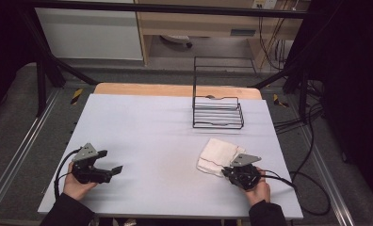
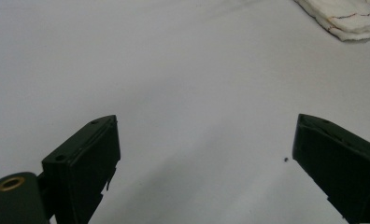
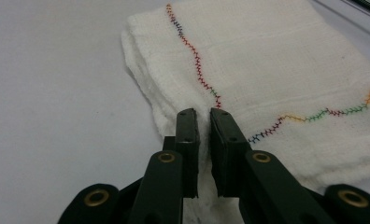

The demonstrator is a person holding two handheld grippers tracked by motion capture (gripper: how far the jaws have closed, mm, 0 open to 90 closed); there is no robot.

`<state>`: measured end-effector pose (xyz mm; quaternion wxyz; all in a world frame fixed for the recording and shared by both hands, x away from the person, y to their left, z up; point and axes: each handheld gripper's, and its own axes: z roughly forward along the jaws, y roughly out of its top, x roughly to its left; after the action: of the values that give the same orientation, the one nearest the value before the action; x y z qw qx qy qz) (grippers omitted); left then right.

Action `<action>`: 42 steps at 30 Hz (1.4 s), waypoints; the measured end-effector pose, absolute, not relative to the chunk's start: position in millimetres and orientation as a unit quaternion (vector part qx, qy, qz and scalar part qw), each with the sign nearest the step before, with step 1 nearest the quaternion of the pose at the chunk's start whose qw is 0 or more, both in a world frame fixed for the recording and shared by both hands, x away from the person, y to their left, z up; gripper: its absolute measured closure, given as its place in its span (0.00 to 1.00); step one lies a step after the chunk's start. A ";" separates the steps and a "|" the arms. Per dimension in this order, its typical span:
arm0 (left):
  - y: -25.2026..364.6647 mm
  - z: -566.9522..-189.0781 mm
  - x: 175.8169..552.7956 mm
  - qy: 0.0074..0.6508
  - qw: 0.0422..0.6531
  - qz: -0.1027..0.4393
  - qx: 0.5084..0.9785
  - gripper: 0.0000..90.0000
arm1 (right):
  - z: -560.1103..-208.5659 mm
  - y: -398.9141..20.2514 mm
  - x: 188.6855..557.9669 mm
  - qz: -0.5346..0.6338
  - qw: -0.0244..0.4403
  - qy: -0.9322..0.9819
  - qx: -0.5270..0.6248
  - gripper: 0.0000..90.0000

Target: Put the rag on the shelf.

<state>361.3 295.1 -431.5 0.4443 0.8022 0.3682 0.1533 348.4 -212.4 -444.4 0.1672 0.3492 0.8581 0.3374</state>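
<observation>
**Right gripper pinches folded cloth at lower right of the table**

A black wire rack (image 1: pixel 217 113) with a tall open back frame stands in the upper right part of the pale grey tabletop (image 1: pixel 151 136), well apart from both hands. Beyond the table's far edge a strip of bare wood shows, and black cables trail over the floor at the right. Nothing lies between the rack and the cloth; the surface around them is bare.

The folded white gauze cloth (image 1: pixel 218 156) lies in the lower right of the high view, below the rack. In the right gripper view the cloth (image 3: pixel 276 79) is layered, loosely woven, with a wavy line of multicoloured zigzag stitching running across its top.

The right gripper (image 1: pixel 228 170) sits at the cloth's near edge, its jaws nearly together with a fold of the fabric pinched between them (image 3: pixel 205 119).

The left gripper (image 1: pixel 110 162) rests at the lower left, jaws spread wide over bare table (image 2: pixel 206 140), holding nothing; the cloth (image 2: pixel 346 18) shows far off at the upper right.
</observation>
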 end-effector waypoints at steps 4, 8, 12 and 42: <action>295.4 -431.1 360.7 0.369 0.446 0.154 0.801 0.08 | -444.5 -218.7 344.6 0.361 0.144 0.846 0.365 0.73; 295.1 -431.0 360.5 0.369 0.446 0.155 0.801 0.08 | -446.9 -222.1 338.4 0.359 0.158 0.848 0.355 0.67; 294.8 -430.8 360.3 0.369 0.446 0.155 0.801 0.08 | -450.3 -218.9 336.9 0.353 0.171 0.852 0.347 0.67; 294.3 -429.9 360.1 0.366 0.445 0.155 0.802 0.09 | -443.1 -193.7 335.9 0.355 0.132 0.853 0.359 0.95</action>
<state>360.1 294.3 -429.9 0.4454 0.8020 0.3665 0.1554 335.9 -193.7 -443.1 0.1317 0.3591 0.8530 0.3549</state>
